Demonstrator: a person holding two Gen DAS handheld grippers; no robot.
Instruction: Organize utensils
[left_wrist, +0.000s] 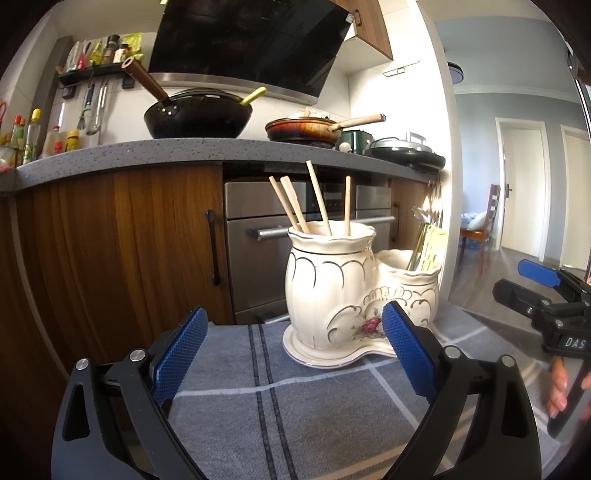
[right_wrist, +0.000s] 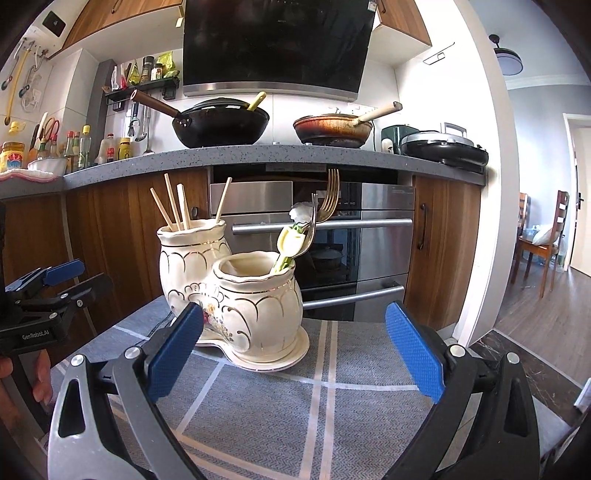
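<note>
A cream ceramic two-jar utensil holder (left_wrist: 332, 291) (right_wrist: 236, 291) stands on a grey-blue checked cloth (left_wrist: 295, 406) (right_wrist: 295, 398). The taller jar holds several wooden chopsticks (left_wrist: 317, 199) (right_wrist: 177, 203). The lower jar holds forks (right_wrist: 328, 199) and pale spoons (right_wrist: 291, 243), partly seen in the left wrist view (left_wrist: 428, 240). My left gripper (left_wrist: 295, 350) is open and empty, just short of the holder. My right gripper (right_wrist: 295, 350) is open and empty, close in front of the lower jar. Each gripper shows at the edge of the other's view (left_wrist: 535, 291) (right_wrist: 55, 284).
Behind the cloth's far edge are wooden cabinets (left_wrist: 129, 240) and a steel oven (right_wrist: 369, 240). The grey counter (left_wrist: 147, 151) above carries a black wok (right_wrist: 221, 125), a brown pan (right_wrist: 332, 129) and bottles. A doorway with a chair (right_wrist: 546, 236) opens at the right.
</note>
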